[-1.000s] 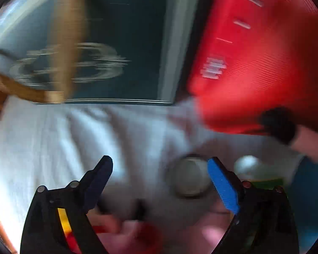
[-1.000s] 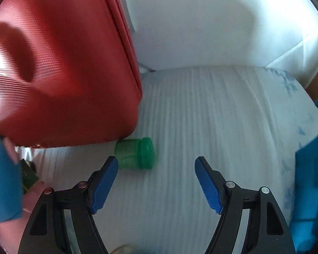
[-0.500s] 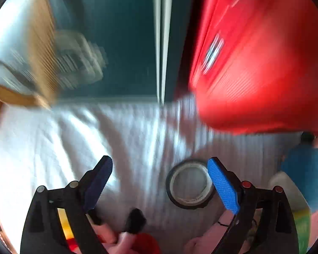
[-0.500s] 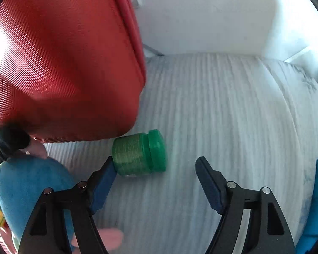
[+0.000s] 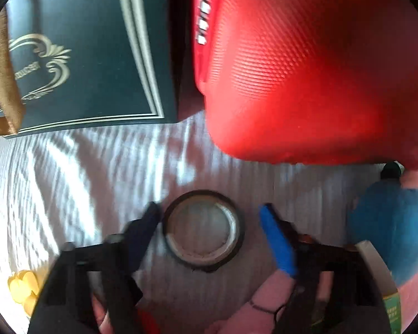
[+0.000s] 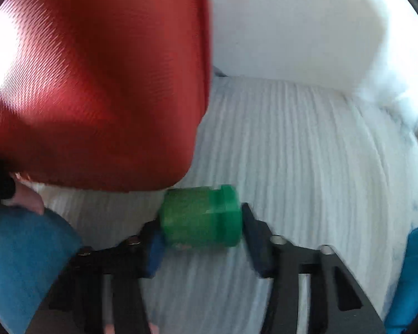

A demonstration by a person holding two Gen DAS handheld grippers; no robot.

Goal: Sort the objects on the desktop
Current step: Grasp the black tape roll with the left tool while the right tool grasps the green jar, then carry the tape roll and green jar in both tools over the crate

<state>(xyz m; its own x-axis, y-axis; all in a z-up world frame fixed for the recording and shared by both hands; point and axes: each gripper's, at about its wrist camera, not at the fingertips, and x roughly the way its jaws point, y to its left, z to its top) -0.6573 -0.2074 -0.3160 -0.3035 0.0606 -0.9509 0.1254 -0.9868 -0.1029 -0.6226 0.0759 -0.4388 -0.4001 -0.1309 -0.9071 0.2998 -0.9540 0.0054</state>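
Note:
A dark tape roll [image 5: 204, 261] lies flat on the white ribbed cloth [image 5: 69, 181]. My left gripper [image 5: 209, 208] points down over it with the roll between its closing jaws. The dark left finger touches the roll's rim, while a gap shows beside the blue right finger [image 5: 277, 239]. In the right wrist view a green screw-cap jar [image 6: 200, 217] lies on its side on the cloth. My right gripper [image 6: 199, 220] is closing on it, one pad at its base and the other at the cap.
A red textured bag [image 5: 306, 69] [image 6: 97, 83] stands just behind both objects. A dark green box with gold ornament [image 5: 83, 55] is at the back left. A blue sleeve [image 5: 390, 222] [image 6: 22, 264] and a hand sit close by. A white box [image 6: 292, 27] stands behind the jar.
Both grippers' jaws have narrowed. The right gripper came down until the green jar sits between its fingers. The tape roll now sits centred between the left fingers.

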